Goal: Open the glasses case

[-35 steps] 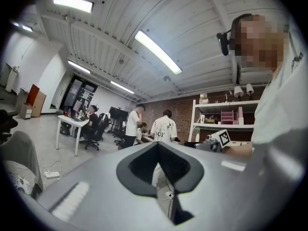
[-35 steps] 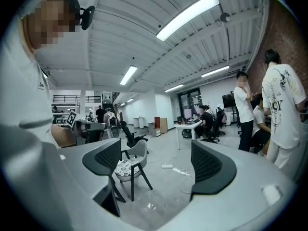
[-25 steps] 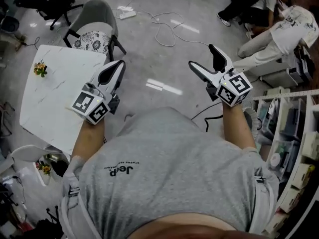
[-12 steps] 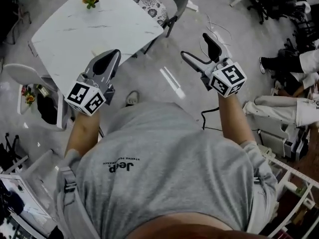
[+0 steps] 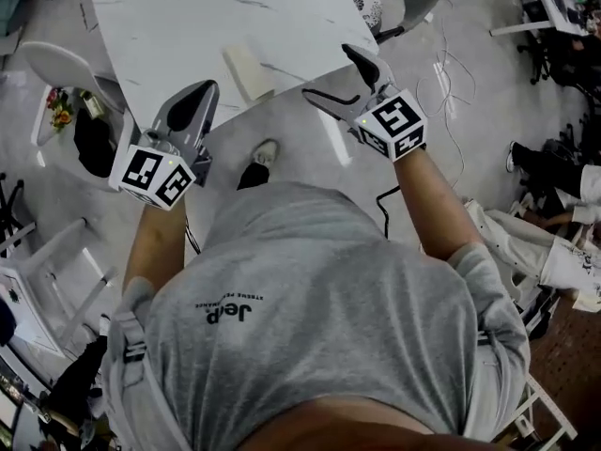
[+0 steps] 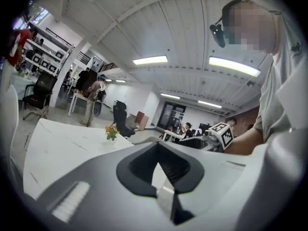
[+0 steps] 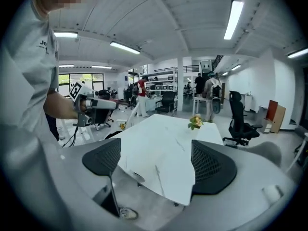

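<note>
Case [image 5: 246, 71]: pale oblong, flat on the table [image 5: 160, 26] close to its near edge, at 12 o'clock from you. Nothing touches it.

Left gripper [image 5: 202, 97]: jaws pressed together, empty, held off the table. The case sits at its 2 o'clock.

Right gripper [image 5: 327, 71]: jaws wide, nothing between them. The case is at its 9 o'clock, near.

Handling, by judgement: probably a light, stiff shell with a smooth skin, apt to skate on the marble. Pin the lower half across its short width with one gripper and lift the lid at the long edge opposite the hinge. Seam and hinge side can't be made out yet.
</note>
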{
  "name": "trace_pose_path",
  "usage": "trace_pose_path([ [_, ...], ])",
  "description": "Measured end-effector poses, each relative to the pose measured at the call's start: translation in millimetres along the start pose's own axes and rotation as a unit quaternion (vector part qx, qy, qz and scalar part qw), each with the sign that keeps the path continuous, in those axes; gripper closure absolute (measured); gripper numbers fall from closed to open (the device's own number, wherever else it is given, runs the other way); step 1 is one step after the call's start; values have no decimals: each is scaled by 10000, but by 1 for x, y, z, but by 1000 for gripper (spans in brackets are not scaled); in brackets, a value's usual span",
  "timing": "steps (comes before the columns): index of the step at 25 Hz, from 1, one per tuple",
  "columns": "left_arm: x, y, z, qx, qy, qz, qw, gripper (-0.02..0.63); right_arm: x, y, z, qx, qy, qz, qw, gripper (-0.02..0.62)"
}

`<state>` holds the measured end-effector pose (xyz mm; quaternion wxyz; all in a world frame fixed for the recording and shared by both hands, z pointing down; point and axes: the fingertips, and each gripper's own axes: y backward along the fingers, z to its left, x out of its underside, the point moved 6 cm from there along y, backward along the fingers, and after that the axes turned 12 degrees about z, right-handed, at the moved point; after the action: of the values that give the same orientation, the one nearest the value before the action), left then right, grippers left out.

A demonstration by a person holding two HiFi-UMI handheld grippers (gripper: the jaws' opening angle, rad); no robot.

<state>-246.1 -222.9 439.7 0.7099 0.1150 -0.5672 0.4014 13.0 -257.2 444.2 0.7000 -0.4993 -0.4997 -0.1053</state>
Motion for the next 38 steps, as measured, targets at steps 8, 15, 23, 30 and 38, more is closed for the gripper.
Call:
trace_pose_path([
  [8,37,12,51,-253,467,270,9982,557,32,-139,39,-592,248,971,9932,163],
  [15,56,28,63,-278,594,395,9971,557,73,-199,63,-297,759,1557,9844,163],
  [23,66,32,63,-328,782,570,9948,557,96,-229,80,-244,1376,1966,9705,164],
  [30,68,30,57,-203,748,643,9949,557,102,-231,74,7,1308,2032,9704,167],
  [38,67,27,54,-141,702,648,9953,557,102,-221,67,9,1035,1907,9762,241],
])
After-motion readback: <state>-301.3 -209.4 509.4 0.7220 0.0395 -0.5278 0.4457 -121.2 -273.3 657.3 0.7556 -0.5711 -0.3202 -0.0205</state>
